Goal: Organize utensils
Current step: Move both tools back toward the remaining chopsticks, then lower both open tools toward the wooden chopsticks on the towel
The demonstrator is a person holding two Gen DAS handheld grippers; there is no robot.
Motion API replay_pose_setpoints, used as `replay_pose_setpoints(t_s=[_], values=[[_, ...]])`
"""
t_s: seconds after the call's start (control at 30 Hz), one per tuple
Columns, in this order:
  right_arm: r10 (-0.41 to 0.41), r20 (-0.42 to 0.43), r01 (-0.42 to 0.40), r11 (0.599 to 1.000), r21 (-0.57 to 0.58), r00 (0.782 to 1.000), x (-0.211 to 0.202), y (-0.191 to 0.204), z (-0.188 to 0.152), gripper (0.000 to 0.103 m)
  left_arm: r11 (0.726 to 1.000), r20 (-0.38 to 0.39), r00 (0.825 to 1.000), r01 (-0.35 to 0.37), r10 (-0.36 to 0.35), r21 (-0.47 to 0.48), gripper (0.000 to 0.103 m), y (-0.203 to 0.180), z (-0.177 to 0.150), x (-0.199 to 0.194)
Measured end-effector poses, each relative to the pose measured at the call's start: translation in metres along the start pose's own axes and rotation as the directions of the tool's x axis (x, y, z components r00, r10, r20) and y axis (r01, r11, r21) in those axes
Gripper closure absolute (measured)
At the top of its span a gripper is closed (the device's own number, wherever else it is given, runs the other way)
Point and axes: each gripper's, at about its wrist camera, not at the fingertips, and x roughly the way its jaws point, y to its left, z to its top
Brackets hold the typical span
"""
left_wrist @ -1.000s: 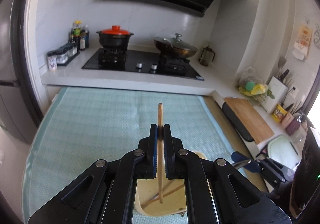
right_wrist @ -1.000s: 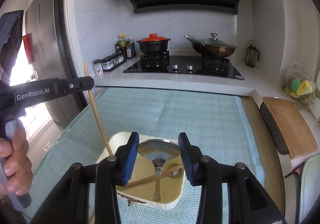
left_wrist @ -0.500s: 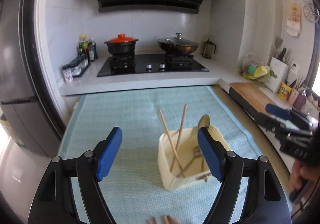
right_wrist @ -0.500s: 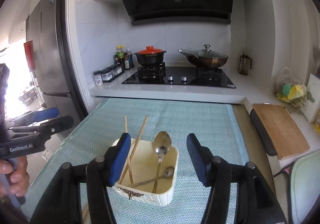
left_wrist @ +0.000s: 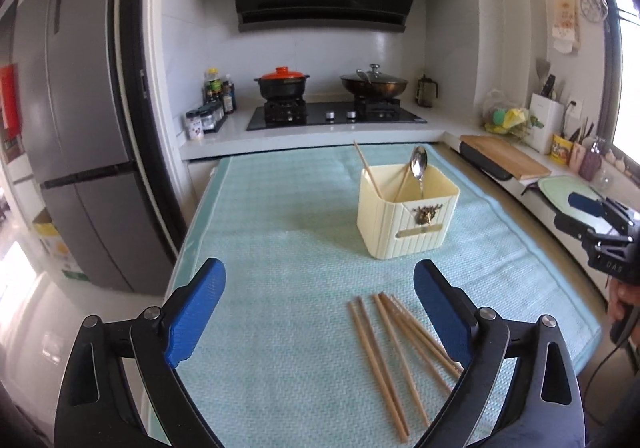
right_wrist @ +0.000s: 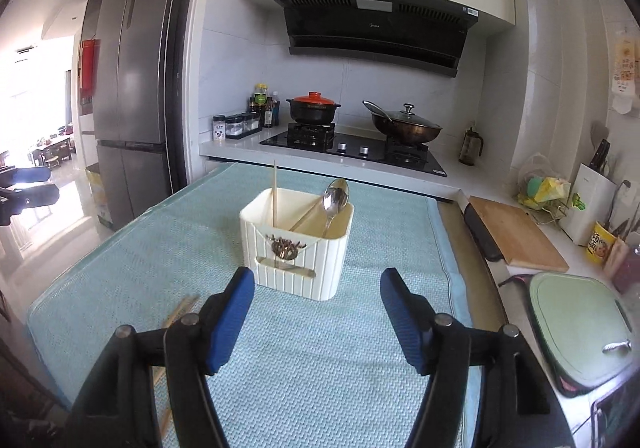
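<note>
Both claws pulled back, opening, empty; holder (right_wrist: 298,248) ahead of right claw (right_wrist: 316,320).

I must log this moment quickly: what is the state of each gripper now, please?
Left gripper: jaws opening, nothing between them, chopsticks lying below on the mat.
Right gripper: jaws opening, holding nothing.

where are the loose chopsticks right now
In the left wrist view the loose chopsticks lie flat on the green mat, nearer the camera than the cream utensil holder.
</note>
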Motion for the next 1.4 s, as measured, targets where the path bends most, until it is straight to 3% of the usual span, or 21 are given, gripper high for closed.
replay_pose_setpoints(t_s=[0.1, 0.2, 0.3, 0.5, 1.4], values=[[-0.016, 0.039, 0.015, 0.999, 0.035, 0.999, -0.017, 0.008, -0.022, 0.036, 1.000, 0.028, 1.000, -0.006, 0.007, -0.014, 0.007, -0.010, -0.021, -0.003], [-0.022, 0.053, 0.018, 0.996, 0.083, 0.998, -0.026, 0.014, -0.040, 0.036, 0.997, 0.028, 0.998, 0.049, -0.047, -0.061, 0.007, -0.017, -0.035, -0.003], [-0.053, 0.068, 0.050, 0.997, 0.053, 0.996, -0.035, 0.029, -0.055, 0.036, 0.992, 0.039, 0.996, 0.085, -0.082, -0.090, 0.007, -0.022, -0.044, -0.003], [-0.029, 0.074, 0.029, 1.000, 0.009, 0.997, -0.039, 0.047, -0.071, 0.036, 0.999, 0.041, 0.999, 0.028, -0.027, -0.034, 0.007, -0.031, -0.056, -0.002], [0.001, 0.033, -0.002, 1.000, 0.025, 0.999, -0.038, 0.066, -0.090, 0.036, 0.995, -0.006, 1.000, 0.002, -0.003, -0.099, 0.007, -0.019, -0.085, 0.002]])
